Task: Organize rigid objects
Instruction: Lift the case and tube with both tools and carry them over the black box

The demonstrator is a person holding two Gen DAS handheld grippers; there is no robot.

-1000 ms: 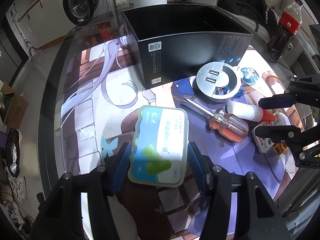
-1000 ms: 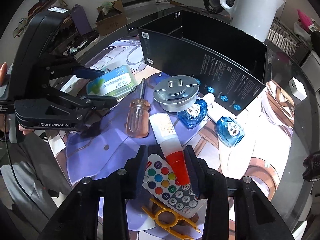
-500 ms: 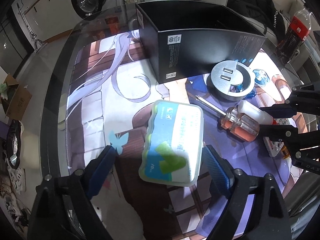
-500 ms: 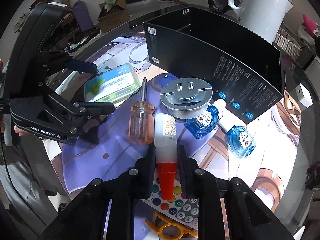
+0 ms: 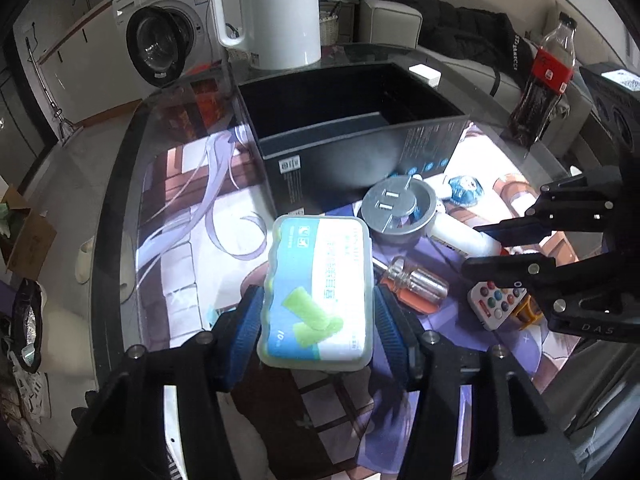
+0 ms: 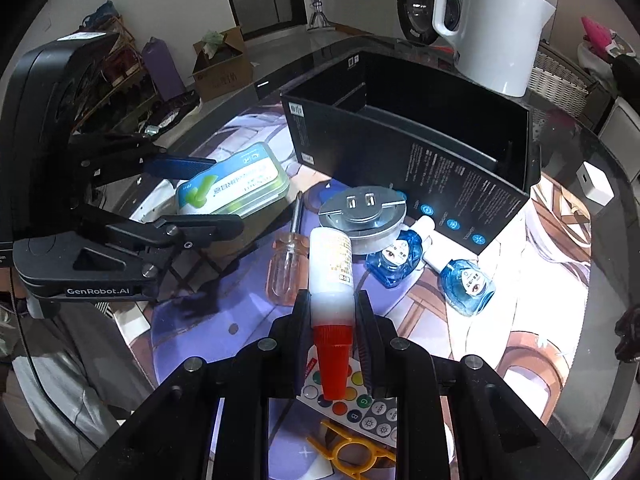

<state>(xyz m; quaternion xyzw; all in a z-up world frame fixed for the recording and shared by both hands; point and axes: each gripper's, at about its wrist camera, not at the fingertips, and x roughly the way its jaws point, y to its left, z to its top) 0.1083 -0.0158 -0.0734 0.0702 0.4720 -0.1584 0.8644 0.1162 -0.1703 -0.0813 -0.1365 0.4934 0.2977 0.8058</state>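
Observation:
My left gripper (image 5: 318, 316) is shut on a pale plastic case with a green and blue label (image 5: 320, 288) and holds it above the mat; it also shows in the right wrist view (image 6: 234, 184). My right gripper (image 6: 332, 312) is shut on a white glue bottle with a red cap (image 6: 332, 272), lifted off the mat. An open black box (image 5: 352, 144) stands behind, also in the right wrist view (image 6: 420, 148). On the mat lie a round silver socket (image 6: 362, 210), a screwdriver with a clear orange handle (image 6: 286, 268) and two blue bottles (image 6: 466, 284).
A white kettle (image 5: 276, 12) stands behind the box. A cola bottle (image 5: 544, 80) stands at the table's far right. A remote control (image 6: 360, 396) and a yellow clip (image 6: 352, 452) lie under my right gripper. A small white cube (image 6: 594, 184) sits right of the box.
My left gripper closed on the plastic case and lifted it toward the box. My right gripper closed on the glue bottle and raised it off the mat.

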